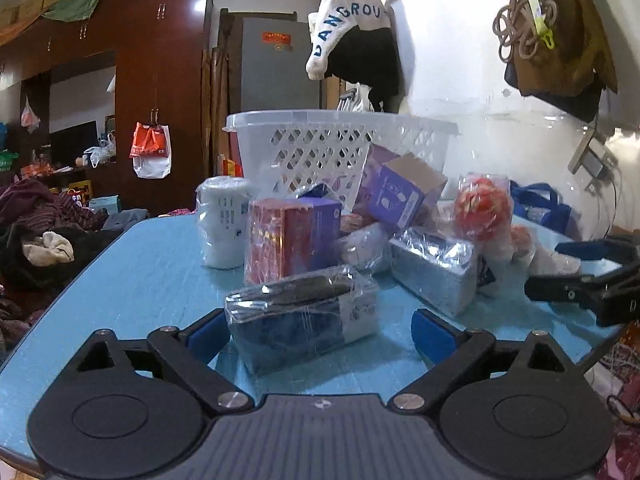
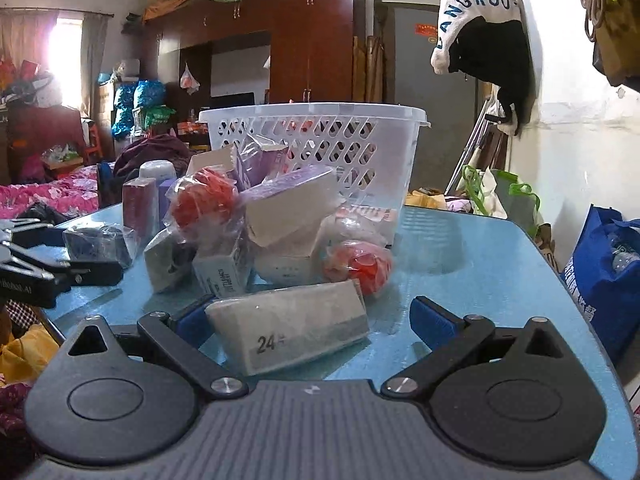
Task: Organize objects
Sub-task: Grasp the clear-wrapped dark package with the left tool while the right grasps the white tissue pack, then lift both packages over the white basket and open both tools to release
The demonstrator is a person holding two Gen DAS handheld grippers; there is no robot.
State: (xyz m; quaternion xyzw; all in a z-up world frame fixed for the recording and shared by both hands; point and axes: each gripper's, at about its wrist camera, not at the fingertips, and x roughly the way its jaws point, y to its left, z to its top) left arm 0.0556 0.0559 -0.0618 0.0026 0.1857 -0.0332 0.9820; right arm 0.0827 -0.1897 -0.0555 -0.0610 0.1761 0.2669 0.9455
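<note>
Straddling wrapped packets [image 1: 300,316] – both tongs [image 1: 320,334] wide

Plastic-wrapped boxes [image 1: 304,312] and red balls [image 2: 202,198] heaped before white lattice basket [image 1: 340,136]

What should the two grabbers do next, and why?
Probably squeeze shut. The left gripper is open around the dark wrapped pack, and the right gripper is open around the grey box. Both then look ready to go into the white basket.
</note>
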